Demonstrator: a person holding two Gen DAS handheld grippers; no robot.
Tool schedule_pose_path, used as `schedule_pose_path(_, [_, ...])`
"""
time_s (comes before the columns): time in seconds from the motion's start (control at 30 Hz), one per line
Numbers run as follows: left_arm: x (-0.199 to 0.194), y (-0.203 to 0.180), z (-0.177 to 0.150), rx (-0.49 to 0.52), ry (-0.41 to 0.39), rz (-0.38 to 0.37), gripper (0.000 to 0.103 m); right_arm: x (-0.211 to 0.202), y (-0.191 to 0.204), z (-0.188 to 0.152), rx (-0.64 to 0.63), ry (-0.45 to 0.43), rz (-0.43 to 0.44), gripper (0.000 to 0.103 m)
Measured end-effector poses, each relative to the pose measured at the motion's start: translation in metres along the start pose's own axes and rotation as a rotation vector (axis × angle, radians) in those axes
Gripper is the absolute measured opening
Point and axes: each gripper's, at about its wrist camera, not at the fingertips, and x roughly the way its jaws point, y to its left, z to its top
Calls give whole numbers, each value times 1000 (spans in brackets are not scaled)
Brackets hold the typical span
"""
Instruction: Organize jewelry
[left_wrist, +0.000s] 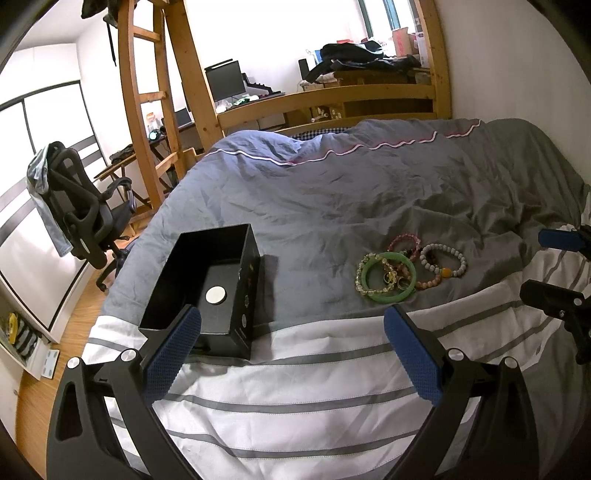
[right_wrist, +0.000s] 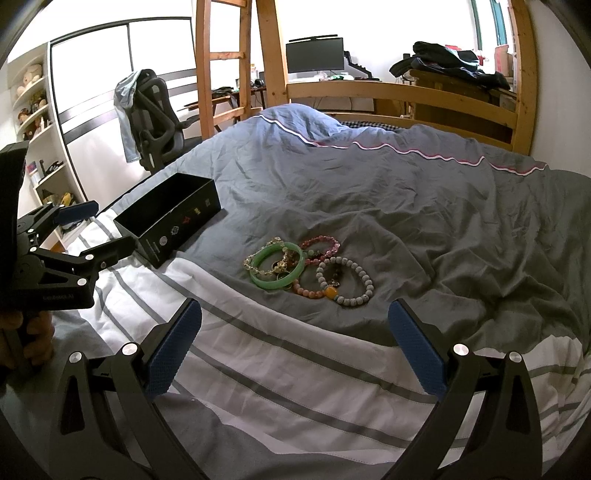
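A: What sits inside the green bangle (right_wrist: 277, 271)?
B: Small rings perhaps; too small to tell.

A: And the box (left_wrist: 207, 284)?
B: The left gripper's finger (left_wrist: 173, 349) covers its near corner. The printing on its side is too small to read.

A: The right gripper (left_wrist: 554, 271) in the left view?
B: Cut off by the edge.

A: The hand (right_wrist: 26, 341)?
B: Mostly hidden behind the left gripper's body.

A bed (right_wrist: 406, 206) covered by a grey quilt is backed by a wooden bunk frame (right_wrist: 399, 92), with a desk monitor (right_wrist: 314, 55) and office chair (right_wrist: 155, 122) seen beyond.
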Motion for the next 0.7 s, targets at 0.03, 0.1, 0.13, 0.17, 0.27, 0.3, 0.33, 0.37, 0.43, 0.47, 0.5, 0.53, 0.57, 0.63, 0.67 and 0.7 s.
schedule_pose_path(0.03, [0,0,0,1,0,0,98,0,0,0,0,0,0,100])
schedule_pose_path(0.1, [0,0,0,0,0,-1,98,0,0,0,1,0,0,100])
schedule_pose_path(0.13, [0,-1,0,1,1,-1,98,0,0,0,1,0,0,100])
schedule_pose_path(0.17, [1,-1,1,2,1,-2,98,0,0,0,0,0,0,100])
schedule_pose_path(0.27, [1,-2,-1,6,1,-4,98,0,0,0,0,1,0,100])
schedule_pose_path(0.3, [1,-3,-1,8,1,-5,98,0,0,0,0,1,2,100])
schedule_pose_path(0.33, [1,-3,-1,12,2,-8,98,0,0,0,-1,1,1,100])
schedule_pose_path(0.37, [2,-4,-2,15,3,-11,98,1,1,0,-2,3,1,100])
schedule_pose_path(0.43, [4,-6,-2,22,5,-18,98,2,3,0,-3,7,5,100])
schedule_pose_path(0.47, [4,-7,-2,25,5,-22,98,2,3,0,-3,7,8,100])
schedule_pose_path(0.5, [6,-8,-2,29,6,-27,98,3,3,0,-5,7,13,100])
schedule_pose_path(0.53, [7,-9,-1,33,5,-29,98,4,4,1,-3,9,16,100])
schedule_pose_path(0.57, [9,-11,0,38,8,-34,98,5,3,2,-1,11,18,100])
schedule_pose_path(0.63, [14,-14,1,43,13,-40,98,9,1,3,5,18,23,100])
schedule_pose_path(0.67, [16,-15,2,45,15,-44,98,12,0,4,9,22,25,100])
schedule_pose_path(0.7, [20,-16,3,46,21,-51,98,15,-2,5,15,28,25,100])
